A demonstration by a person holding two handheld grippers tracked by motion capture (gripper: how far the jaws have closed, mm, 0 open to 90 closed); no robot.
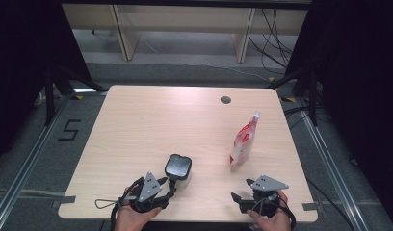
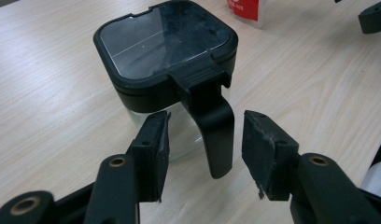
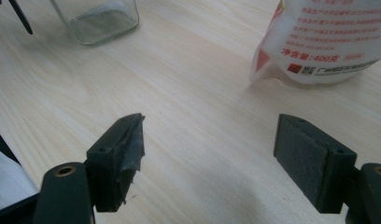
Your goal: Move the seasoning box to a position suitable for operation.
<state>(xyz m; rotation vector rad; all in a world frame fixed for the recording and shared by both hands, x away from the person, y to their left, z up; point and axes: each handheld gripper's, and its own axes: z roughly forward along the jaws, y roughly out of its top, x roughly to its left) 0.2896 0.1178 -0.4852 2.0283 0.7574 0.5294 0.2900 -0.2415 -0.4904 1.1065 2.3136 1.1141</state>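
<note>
A glass jar (image 1: pixel 178 167) with a square black lid (image 2: pixel 165 39) and a black handle (image 2: pixel 215 135) stands near the table's front left. My left gripper (image 1: pixel 168 183) (image 2: pixel 205 126) is open, its pads on either side of the handle with a gap on each side. A white and red stand-up pouch (image 1: pixel 243 142) (image 3: pixel 328 42) stands upright at the right. My right gripper (image 1: pixel 241 189) (image 3: pixel 212 135) is open just in front of the pouch, with nothing between its pads. The jar's glass base (image 3: pixel 97 16) shows at the top left of the right gripper view.
The light wooden table (image 1: pixel 161 120) has a round cable hole (image 1: pixel 226 99) near its far edge. The right gripper's jaw tip (image 2: pixel 373 16) shows at the top right of the left gripper view. Dark curtains and floor cables surround the table.
</note>
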